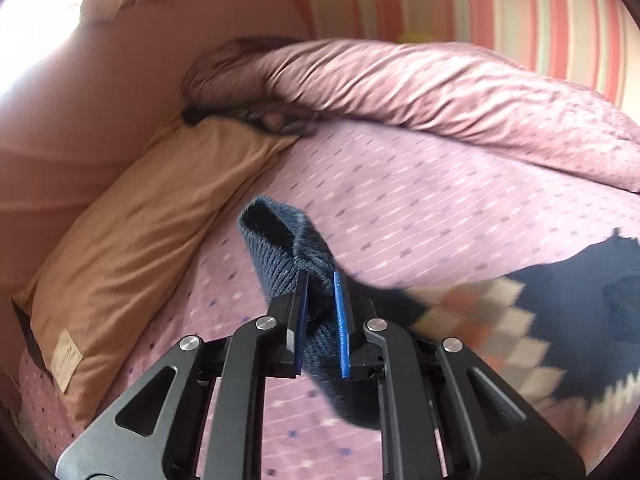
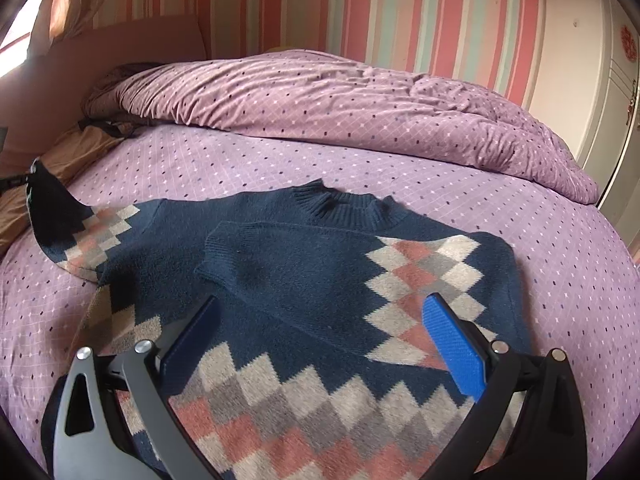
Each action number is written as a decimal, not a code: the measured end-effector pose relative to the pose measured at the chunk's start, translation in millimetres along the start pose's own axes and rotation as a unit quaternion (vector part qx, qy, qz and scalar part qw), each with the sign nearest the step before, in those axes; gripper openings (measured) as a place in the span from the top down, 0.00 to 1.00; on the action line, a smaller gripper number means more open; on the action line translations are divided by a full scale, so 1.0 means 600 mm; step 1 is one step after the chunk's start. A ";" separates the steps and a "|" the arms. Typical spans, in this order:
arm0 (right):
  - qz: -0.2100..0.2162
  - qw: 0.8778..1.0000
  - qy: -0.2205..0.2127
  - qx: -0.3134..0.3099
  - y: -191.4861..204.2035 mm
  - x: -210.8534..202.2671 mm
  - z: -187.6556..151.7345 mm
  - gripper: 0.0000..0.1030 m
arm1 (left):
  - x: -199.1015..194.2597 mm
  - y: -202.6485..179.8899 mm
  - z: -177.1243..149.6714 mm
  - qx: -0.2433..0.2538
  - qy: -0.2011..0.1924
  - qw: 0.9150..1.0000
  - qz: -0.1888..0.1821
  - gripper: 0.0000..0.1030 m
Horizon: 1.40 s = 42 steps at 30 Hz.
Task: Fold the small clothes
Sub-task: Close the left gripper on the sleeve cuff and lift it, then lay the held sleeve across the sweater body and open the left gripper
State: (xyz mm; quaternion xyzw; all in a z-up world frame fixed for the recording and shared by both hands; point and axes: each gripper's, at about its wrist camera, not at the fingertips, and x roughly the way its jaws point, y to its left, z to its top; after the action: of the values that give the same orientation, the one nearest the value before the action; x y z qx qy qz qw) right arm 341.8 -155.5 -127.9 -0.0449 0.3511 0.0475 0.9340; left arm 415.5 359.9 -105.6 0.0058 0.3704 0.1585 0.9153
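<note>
A: Left tongs (image 1: 322, 300): blue pads drawn close, clamped on the navy ribbed cuff (image 1: 280, 240) of the sweater's sleeve. Cuff stands up past the pad tips, its opening facing up and to the left.

B: And from the right wrist view?

A: The same sleeve (image 2: 86, 236) runs off to the left edge of the bed, its end lifted and dark; the left tongs there are barely visible.

B: Right tongs?

A: Right tongs (image 2: 320, 336): spread wide apart, nothing between the pads. They hover over the sweater's lower front; whether they touch the knit cannot be told.

B: The sweater itself?

A: Sweater (image 2: 304, 264): navy knit, diamond pattern in cream, grey and salmon. It lies flat on the bed (image 2: 500, 208), collar (image 2: 340, 204) pointing away from the camera. The sleeve on the right is folded across the chest, its cuff near the middle. The left one is stretched outward.

B: Surroundings?

A: Purple dotted sheet. A bunched duvet (image 2: 340, 96) in the same print lies along the far side. Tan pillow (image 1: 132, 236) on the left, beside the lifted cuff. Striped wall (image 2: 360, 4) behind.
</note>
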 end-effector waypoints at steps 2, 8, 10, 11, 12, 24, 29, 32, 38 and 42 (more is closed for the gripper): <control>0.000 1.000 -0.003 0.008 -0.022 -0.011 -0.002 0.02 | -0.024 -0.041 0.014 0.016 -0.011 1.000 -0.001 0.94; -0.007 1.000 -0.006 0.023 -0.093 -0.038 -0.015 0.02 | -0.092 -0.204 0.048 0.057 -0.035 0.998 -0.023 0.94; -0.010 1.000 -0.008 0.028 -0.119 -0.048 -0.017 0.02 | -0.114 -0.263 0.051 0.062 -0.041 0.997 -0.033 0.94; -0.011 0.999 -0.009 0.030 -0.130 -0.052 -0.018 0.02 | -0.122 -0.290 0.050 0.064 -0.042 0.996 -0.038 0.94; -0.012 0.999 -0.011 0.032 -0.140 -0.057 -0.018 0.02 | -0.133 -0.322 0.048 0.065 -0.044 0.996 -0.045 0.94; -0.026 0.998 -0.017 0.049 -0.256 -0.103 -0.046 0.02 | -0.209 -0.596 -0.011 0.100 -0.030 0.989 -0.104 0.94; -0.030 0.998 -0.017 0.054 -0.284 -0.109 -0.053 0.02 | -0.224 -0.668 -0.035 0.116 -0.026 0.986 -0.118 0.94; -0.030 0.998 -0.011 0.060 -0.296 -0.104 -0.059 0.02 | -0.226 -0.720 -0.054 0.126 -0.019 0.984 -0.127 0.94; -0.029 0.998 0.002 0.063 -0.304 -0.085 -0.071 0.02 | -0.200 -0.805 -0.116 0.140 0.006 0.981 -0.131 0.94; -0.026 0.998 0.011 0.061 -0.300 -0.063 -0.074 0.02 | -0.163 -0.828 -0.157 0.143 0.031 0.981 -0.128 0.90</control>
State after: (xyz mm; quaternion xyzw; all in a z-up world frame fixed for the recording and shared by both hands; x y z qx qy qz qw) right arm 306.5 -341.5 -127.0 0.0022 0.3622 0.0015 0.9321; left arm 427.3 -151.1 -171.3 0.0846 0.4152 -0.0146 0.9057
